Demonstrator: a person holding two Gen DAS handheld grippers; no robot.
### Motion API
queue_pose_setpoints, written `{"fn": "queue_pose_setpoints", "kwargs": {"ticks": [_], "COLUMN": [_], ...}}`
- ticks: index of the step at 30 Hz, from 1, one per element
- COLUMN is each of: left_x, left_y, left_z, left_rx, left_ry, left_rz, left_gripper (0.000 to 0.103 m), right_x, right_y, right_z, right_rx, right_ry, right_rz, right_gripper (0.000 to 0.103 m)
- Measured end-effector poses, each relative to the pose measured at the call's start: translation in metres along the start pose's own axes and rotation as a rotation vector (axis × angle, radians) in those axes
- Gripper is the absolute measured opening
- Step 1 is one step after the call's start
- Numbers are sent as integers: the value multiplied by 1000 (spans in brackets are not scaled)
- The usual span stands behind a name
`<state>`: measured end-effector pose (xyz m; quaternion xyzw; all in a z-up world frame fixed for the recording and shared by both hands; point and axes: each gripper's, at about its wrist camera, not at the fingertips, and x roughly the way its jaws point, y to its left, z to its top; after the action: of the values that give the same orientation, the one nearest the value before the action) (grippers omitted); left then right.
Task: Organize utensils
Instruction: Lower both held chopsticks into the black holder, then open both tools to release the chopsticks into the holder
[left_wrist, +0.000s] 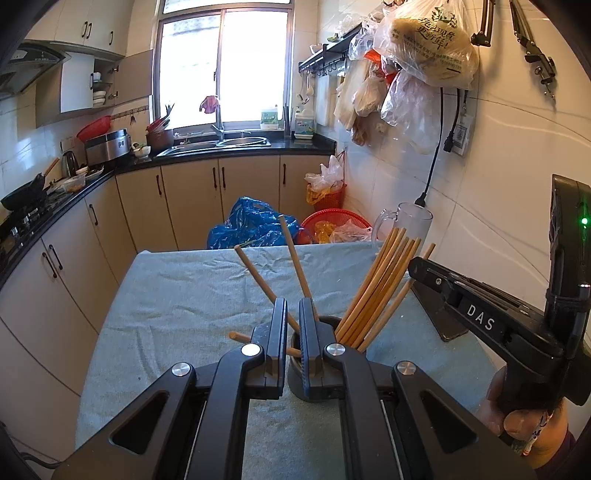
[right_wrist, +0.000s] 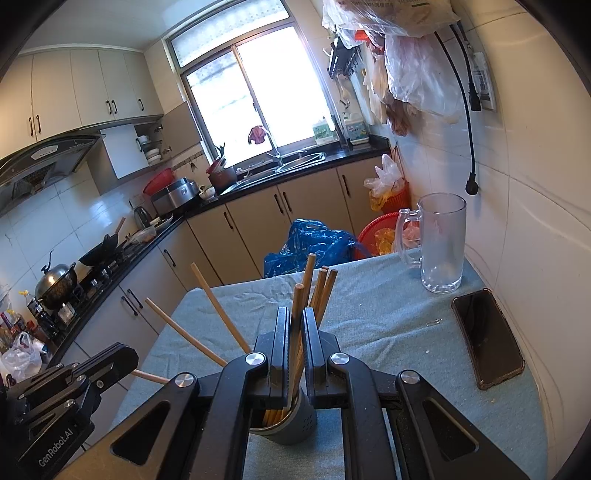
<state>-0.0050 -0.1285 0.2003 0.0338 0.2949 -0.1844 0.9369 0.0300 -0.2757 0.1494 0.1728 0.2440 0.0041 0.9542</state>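
The left gripper (left_wrist: 292, 325), low in the centre of the left wrist view, has its jaws nearly closed on two loose chopsticks (left_wrist: 293, 254) that cross between the pads and fan up toward the middle of the frame; a third stick (left_wrist: 240, 336) pokes out to the left behind the left finger. The right gripper (right_wrist: 295, 338), centre-bottom of the right wrist view, is likewise pinched, here around the chopstick bundle (right_wrist: 321, 291) standing in the grey holder (right_wrist: 295, 421) just below and behind its fingers. That holder sits on the blue-grey cloth (left_wrist: 177, 295) covering the table, and the bundle leans to the right in the left wrist view. Further out, at the right of the right wrist view, stand a clear glass mug (right_wrist: 441, 243) and, nearer, a dark phone (right_wrist: 487, 338), both well apart from the holder. The chopsticks look light, stiff and smooth, so they will probably swivel or slide in a pinch taken near one end; a hold closer to mid-length, with the sticks lying parallel, seems safer. The holder looks small and may tip if the bundle is levered sideways.
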Motion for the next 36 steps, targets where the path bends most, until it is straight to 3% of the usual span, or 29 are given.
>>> {"fn": "queue_pose_setpoints", "kwargs": {"ticks": [4, 8, 16, 23, 25, 27, 29, 30, 32, 35, 36], "left_x": [-2, -7, -10, 0, 7, 12, 19, 23, 28, 33, 34], "left_y": [9, 31, 68, 61, 57, 54, 51, 50, 50, 52, 53], "left_z": [0, -1, -11, -15, -14, -12, -10, -8, -4, -2, -1], "left_rx": [-27, -106, -183, -151, -141, -137, -130, -129, -141, -179, -187], "left_ry": [8, -1, -8, -18, -8, -1, 9, 16, 30, 52, 53], "left_rz": [-10, -55, -47, -79, -86, -90, -96, -100, -110, -147, -151], "left_gripper": [7, 38, 40, 48, 48, 48, 47, 44, 21, 7, 7], "right_x": [0, 1, 7, 10, 11, 11, 9, 9, 10, 13, 14], "right_y": [1, 2, 5, 5, 5, 3, 0, -1, -2, -3, -3], "right_z": [-1, -2, -6, -6, -7, -8, -11, -12, -12, -13, -12], "right_rx": [-1, -2, -6, -7, -4, 3, 14, 16, 15, 16, 16], "right_ry": [2, 8, 25, 28, 31, 31, 20, 17, 22, 32, 33], "right_rz": [0, -5, 2, 0, -5, -8, -11, -17, -15, -10, -10], "right_gripper": [9, 16, 16, 16, 17, 29, 51, 51, 51, 51, 51]}}
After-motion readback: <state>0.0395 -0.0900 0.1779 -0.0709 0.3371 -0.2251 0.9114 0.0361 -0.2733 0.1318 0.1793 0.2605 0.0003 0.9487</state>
